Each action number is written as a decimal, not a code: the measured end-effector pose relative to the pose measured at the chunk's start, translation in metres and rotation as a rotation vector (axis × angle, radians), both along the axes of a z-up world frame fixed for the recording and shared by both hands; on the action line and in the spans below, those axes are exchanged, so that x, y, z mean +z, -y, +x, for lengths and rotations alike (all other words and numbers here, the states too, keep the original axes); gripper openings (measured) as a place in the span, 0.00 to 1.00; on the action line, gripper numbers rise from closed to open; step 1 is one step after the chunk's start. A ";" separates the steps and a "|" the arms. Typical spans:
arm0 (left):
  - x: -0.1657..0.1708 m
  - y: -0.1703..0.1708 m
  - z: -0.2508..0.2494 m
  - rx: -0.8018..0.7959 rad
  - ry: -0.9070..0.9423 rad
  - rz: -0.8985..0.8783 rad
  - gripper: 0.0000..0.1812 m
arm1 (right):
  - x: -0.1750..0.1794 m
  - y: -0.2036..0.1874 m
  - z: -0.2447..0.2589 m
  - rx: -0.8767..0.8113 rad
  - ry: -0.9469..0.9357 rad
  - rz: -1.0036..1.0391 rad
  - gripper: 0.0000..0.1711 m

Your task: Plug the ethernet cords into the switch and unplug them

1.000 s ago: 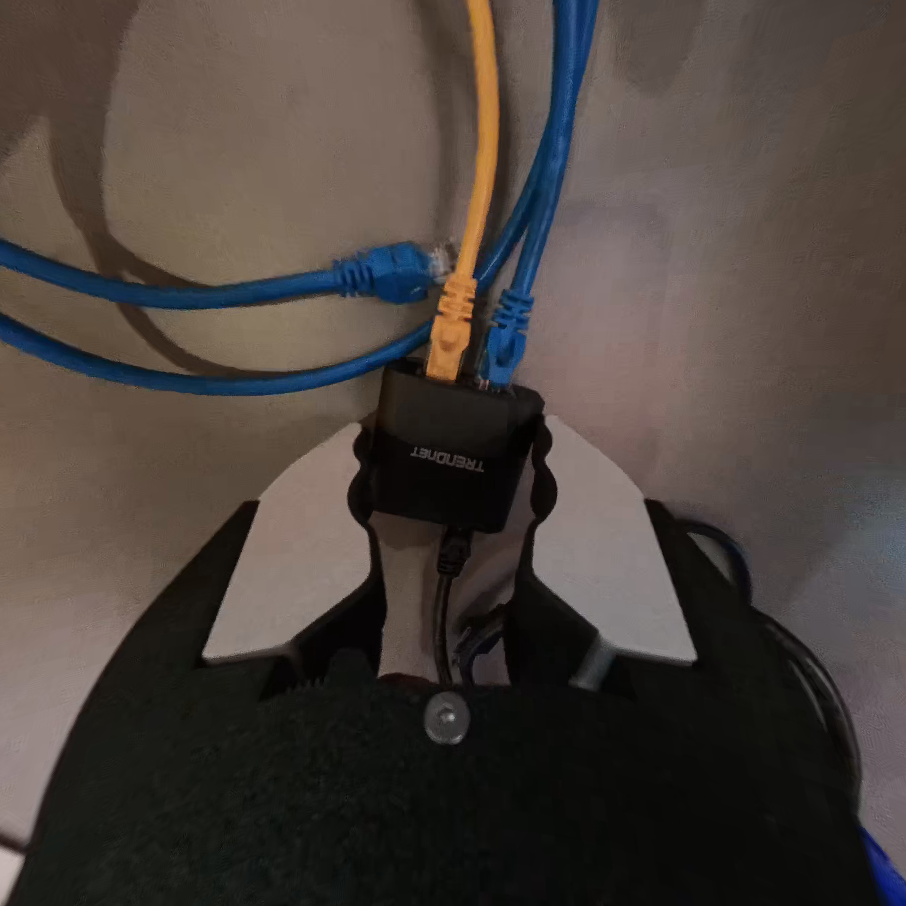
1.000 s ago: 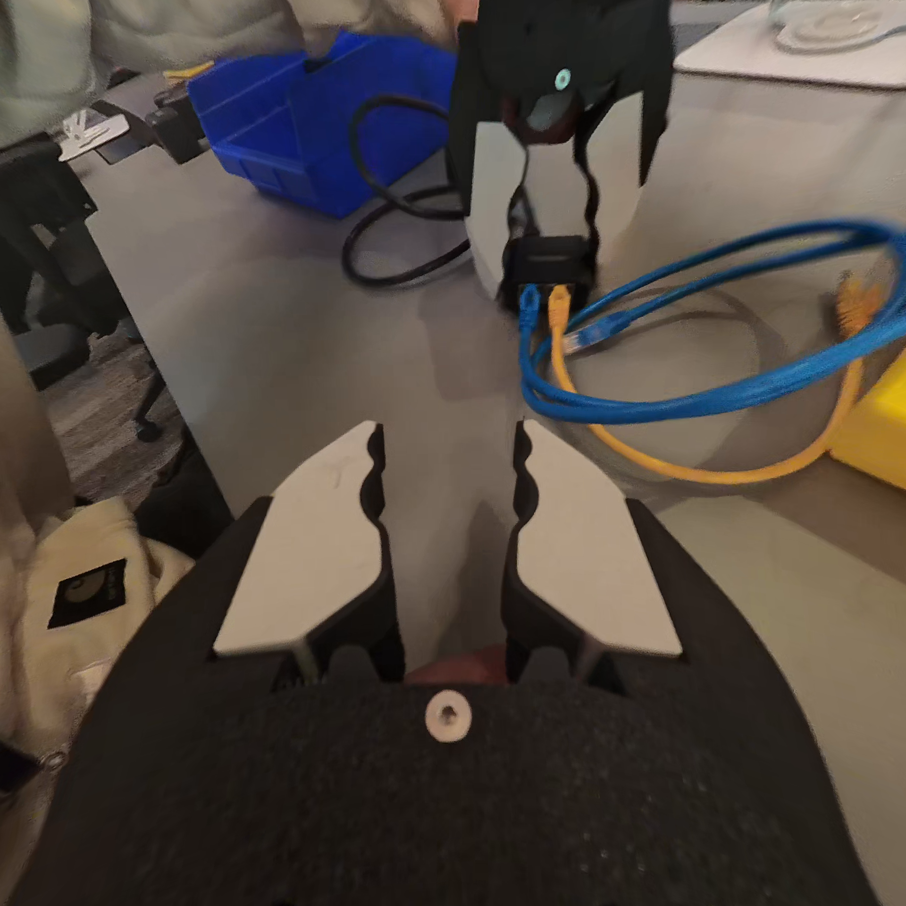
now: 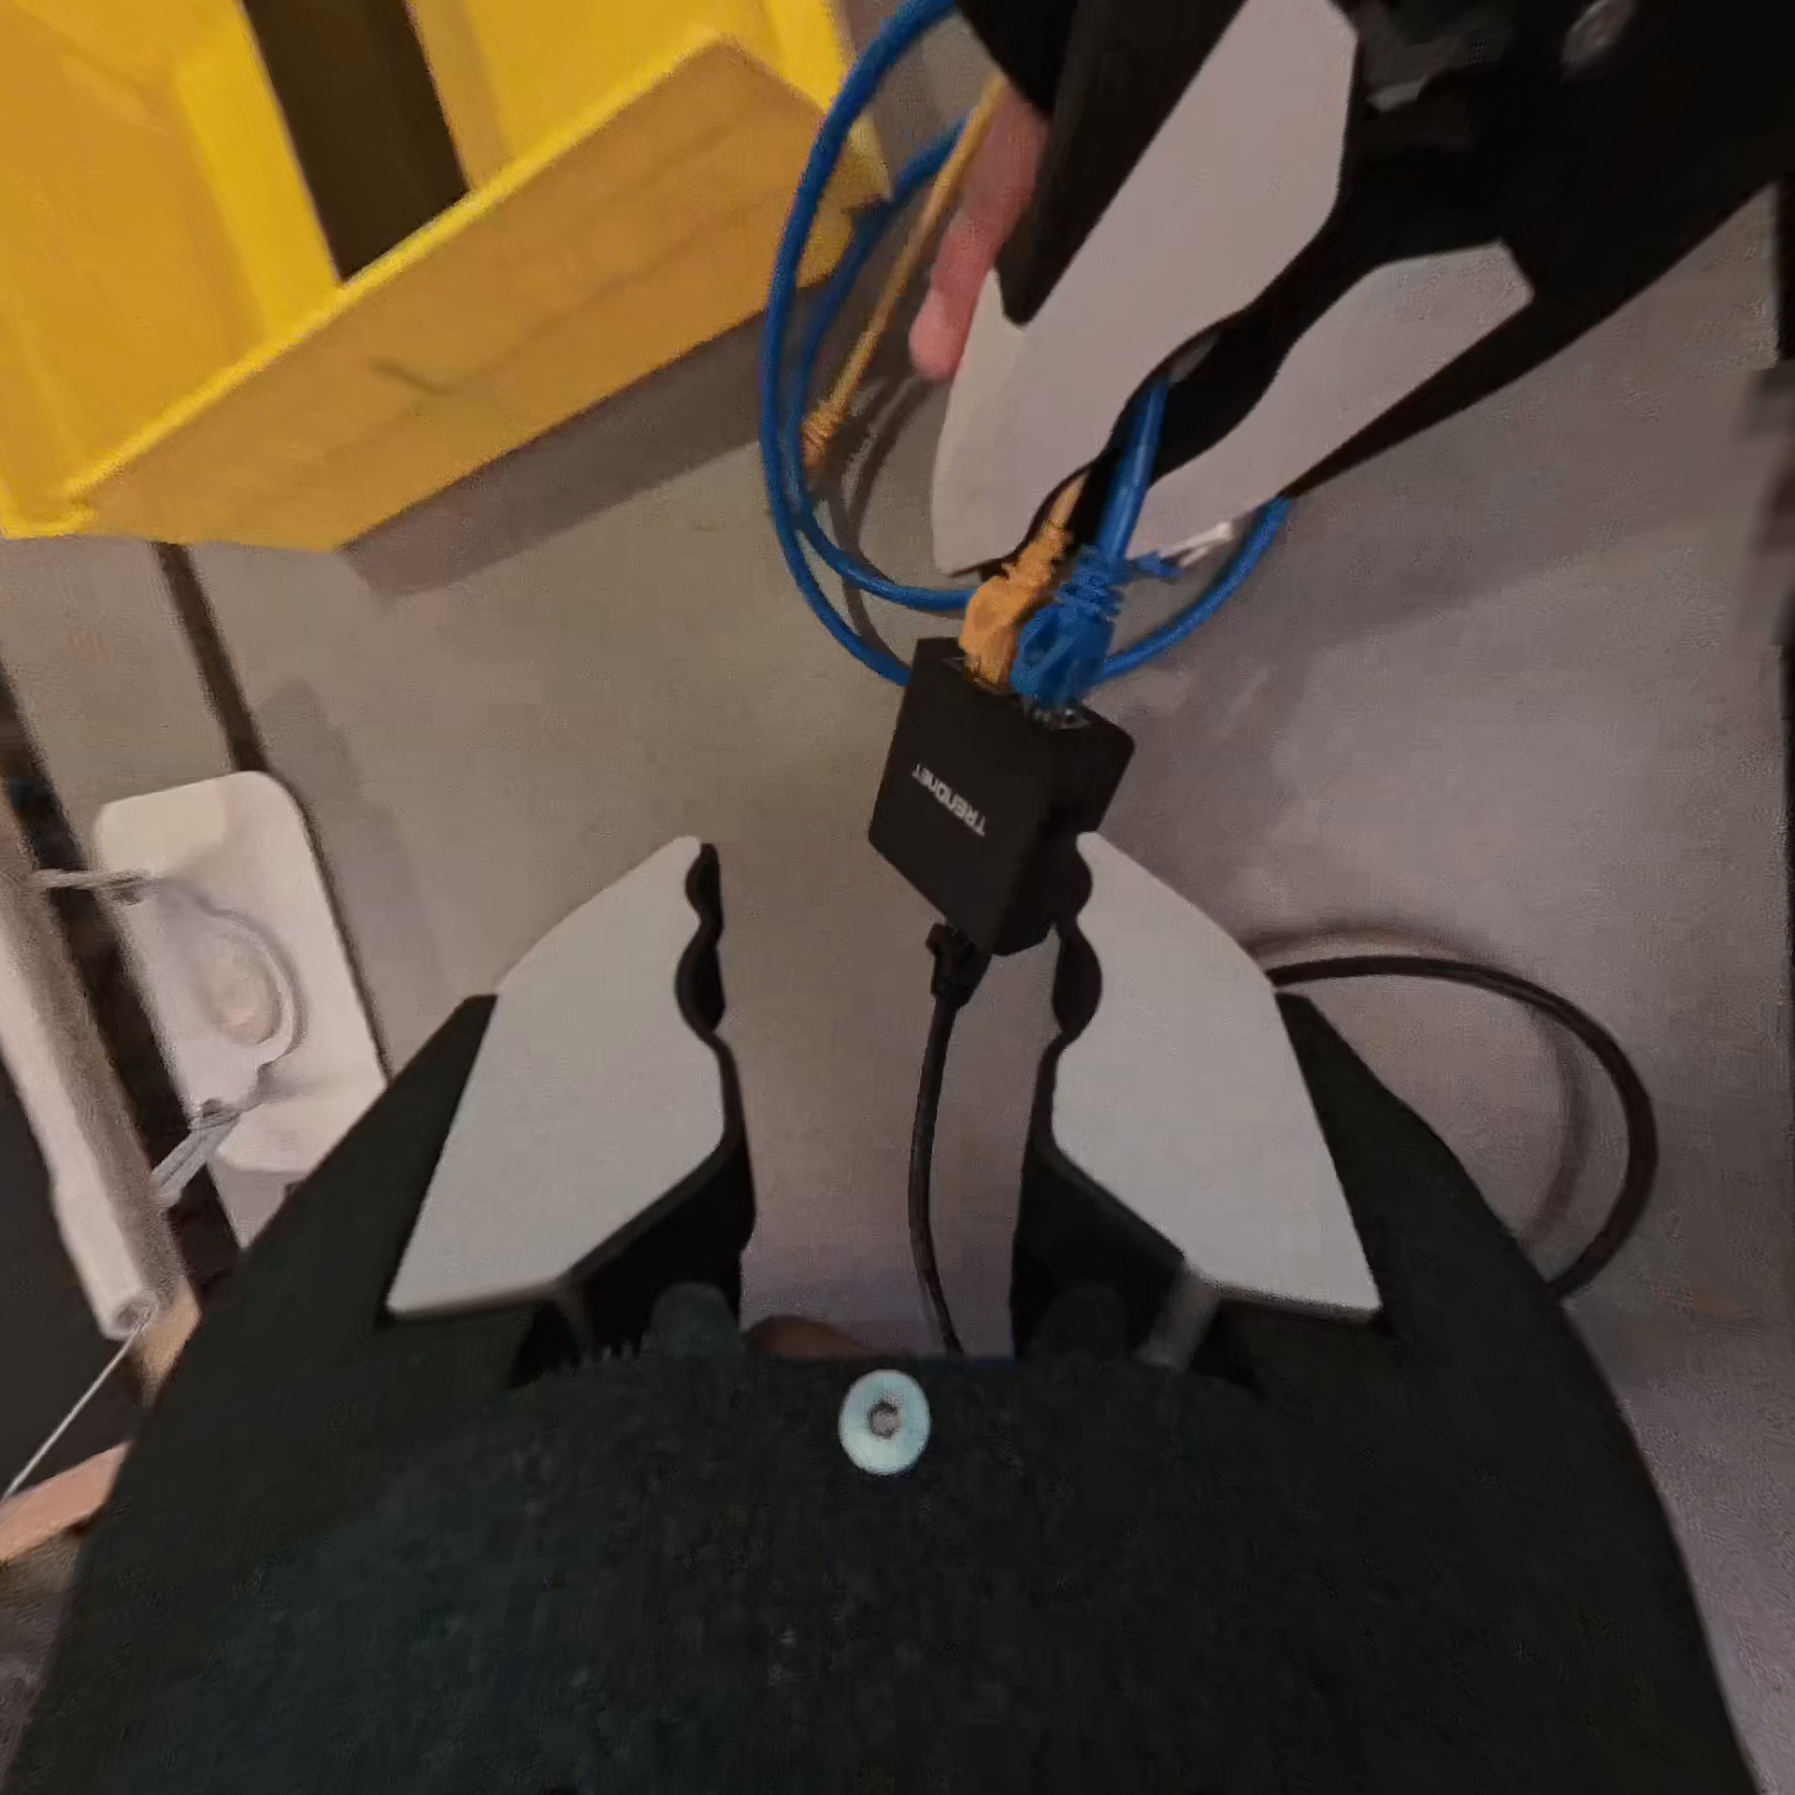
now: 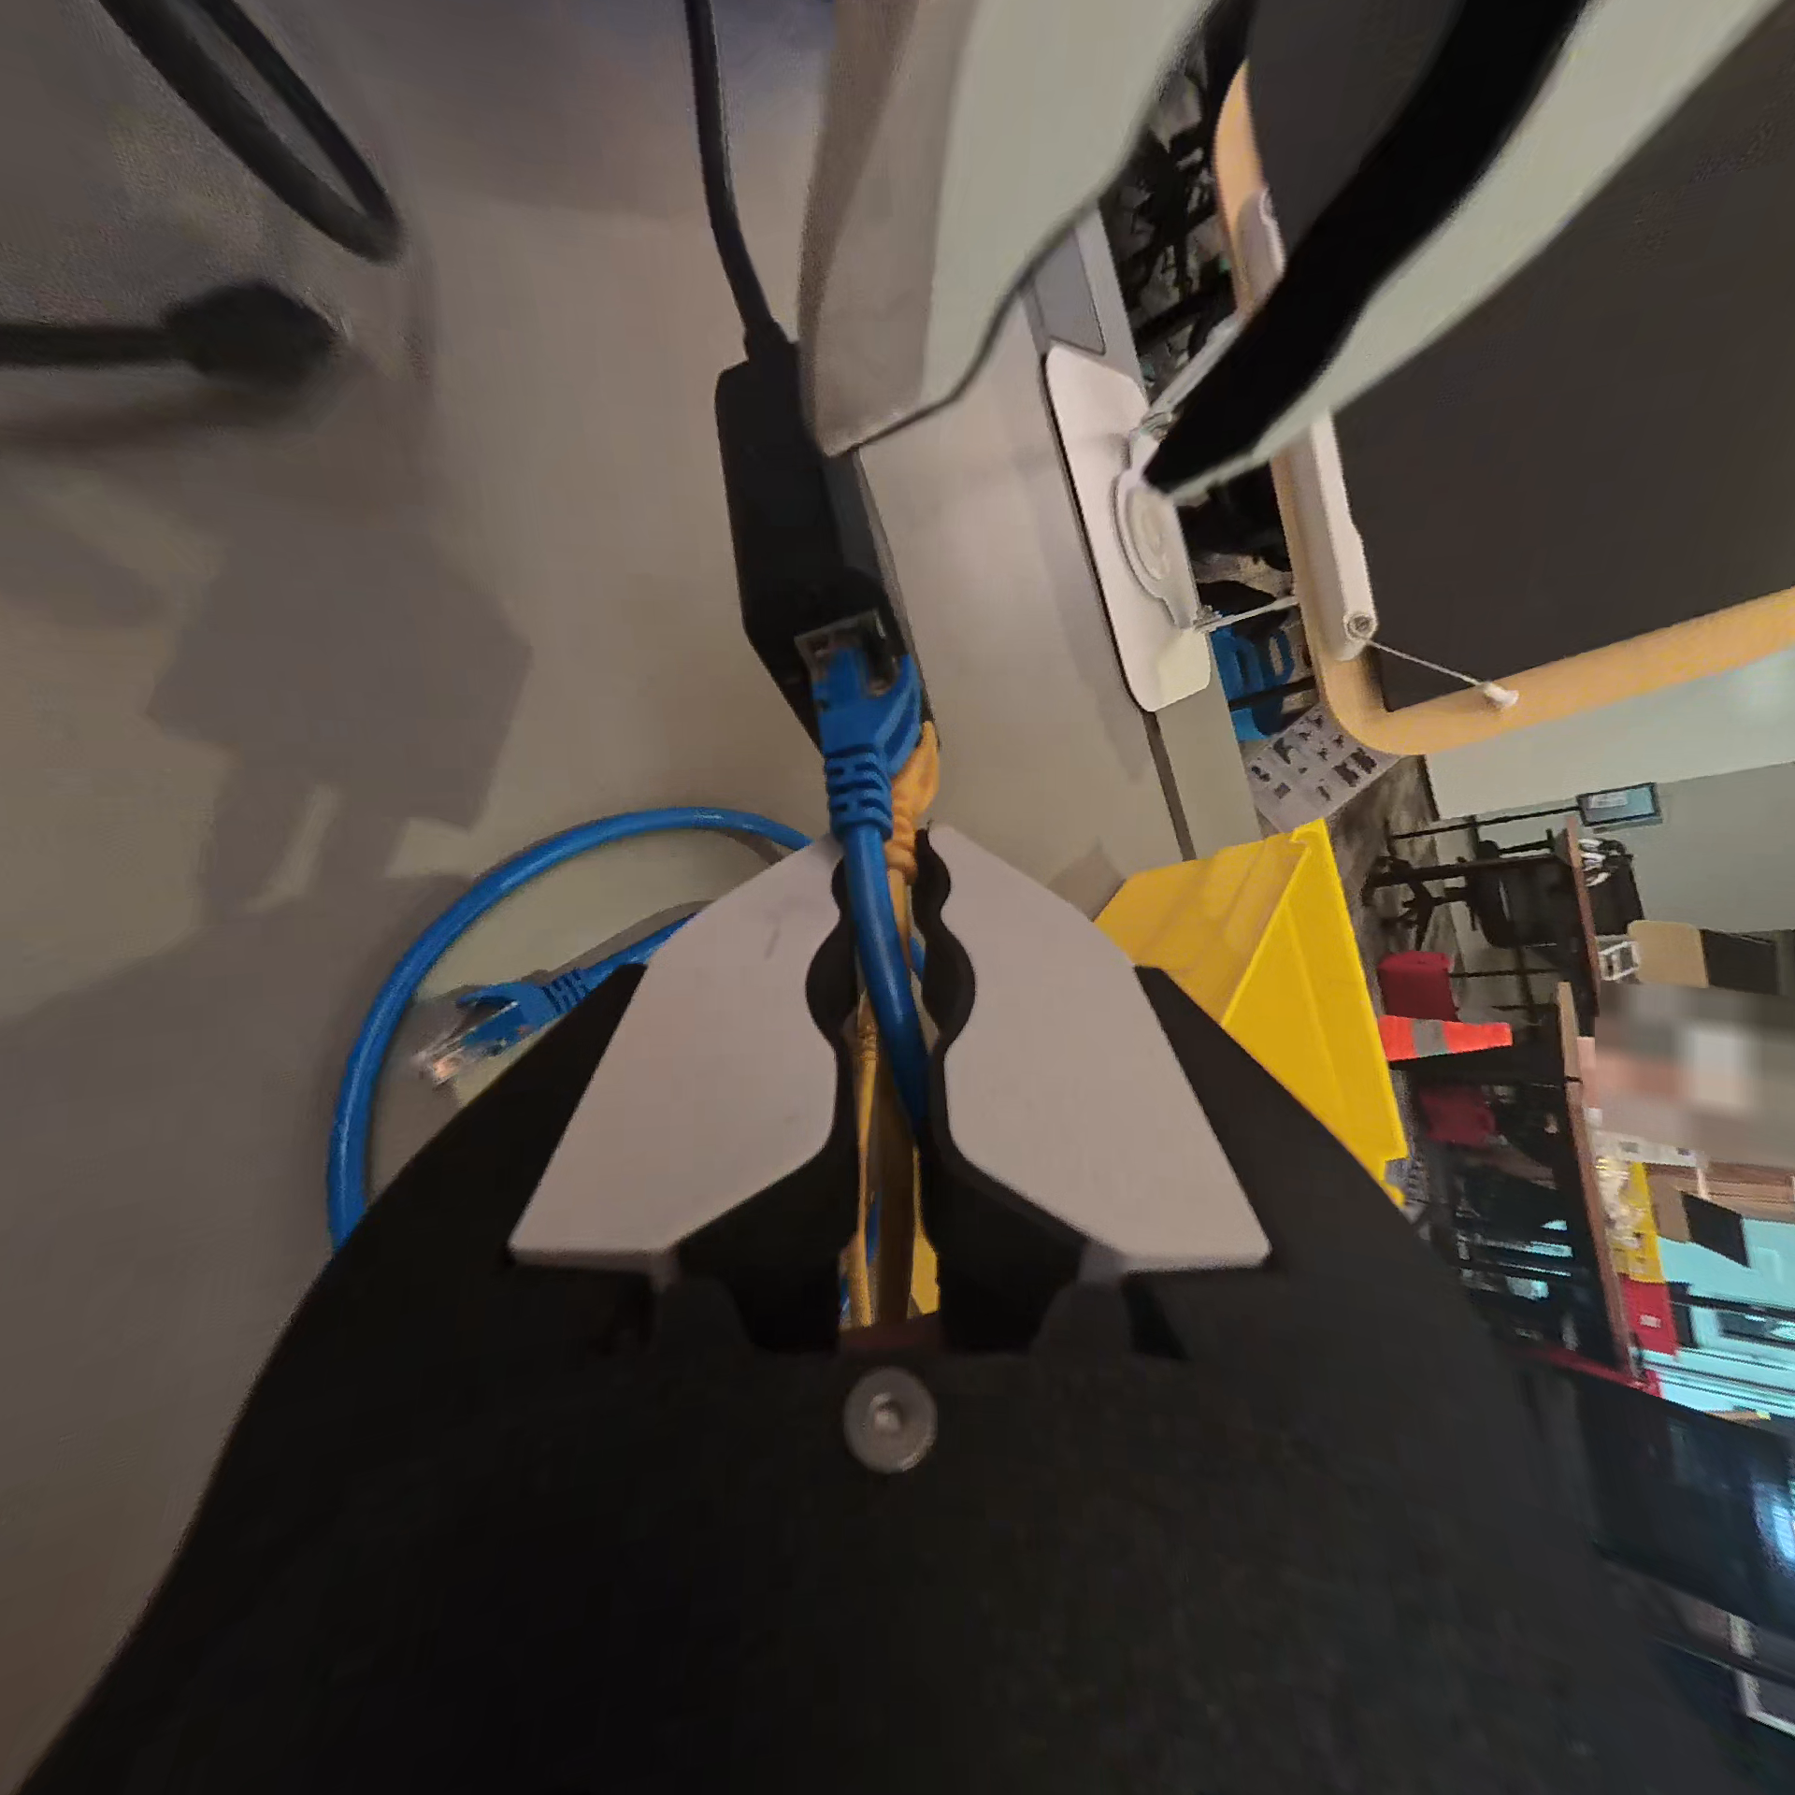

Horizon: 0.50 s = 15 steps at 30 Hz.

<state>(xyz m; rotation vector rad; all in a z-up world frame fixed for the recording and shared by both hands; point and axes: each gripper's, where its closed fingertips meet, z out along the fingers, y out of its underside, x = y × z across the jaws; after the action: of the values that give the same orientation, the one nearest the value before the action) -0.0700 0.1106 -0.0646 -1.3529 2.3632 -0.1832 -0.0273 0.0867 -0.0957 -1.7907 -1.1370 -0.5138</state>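
Observation:
The small black switch [image 3: 1000, 792] is beyond my left gripper [image 3: 889, 864], which is open; the switch leans on its right fingertip [image 3: 1098, 874]. An orange plug [image 3: 1000, 622] and a blue plug [image 3: 1068, 631] sit in the switch's ports. My right gripper [image 4: 889, 874] is shut on the blue cord [image 4: 874, 932] and the orange cord [image 4: 884, 1214] just behind those plugs. It also shows in the left wrist view [image 3: 1078, 524]. The switch shows in the right wrist view [image 4: 796, 563] too. A loose blue plug [image 4: 486, 1010] lies on the table.
A yellow bin [image 3: 389, 291] stands close behind the cords. The switch's black power cable [image 3: 928, 1117] runs between my left fingers and loops at the right [image 3: 1603, 1117]. A white device [image 3: 223, 971] lies at the table's left edge. A person's finger [image 3: 971, 243] shows by the right gripper. Spacing between my two grippers at the tips: around 6 cm.
My left gripper has opened and let go of the switch. My right gripper has come in from afar and shut on the blue and orange cords by the switch.

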 end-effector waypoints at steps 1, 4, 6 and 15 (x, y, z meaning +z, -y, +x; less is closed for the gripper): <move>0.003 0.002 -0.001 0.026 0.081 0.038 0.36 | 0.001 0.000 0.001 -0.003 -0.024 -0.001 0.04; 0.004 0.018 -0.006 0.061 0.299 0.115 0.31 | 0.006 -0.001 0.002 -0.003 -0.063 -0.009 0.05; 0.001 0.019 -0.008 0.073 0.394 0.230 0.28 | 0.009 -0.001 0.000 0.014 -0.095 -0.016 0.04; -0.026 0.004 -0.006 0.003 0.377 0.519 0.14 | 0.015 0.006 -0.018 0.118 -0.134 -0.027 0.05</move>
<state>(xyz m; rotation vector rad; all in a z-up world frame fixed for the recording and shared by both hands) -0.0756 0.1065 -0.0907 -0.9717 1.9128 0.1574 -0.0452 0.0807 -0.0806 -1.7414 -1.1525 -0.3050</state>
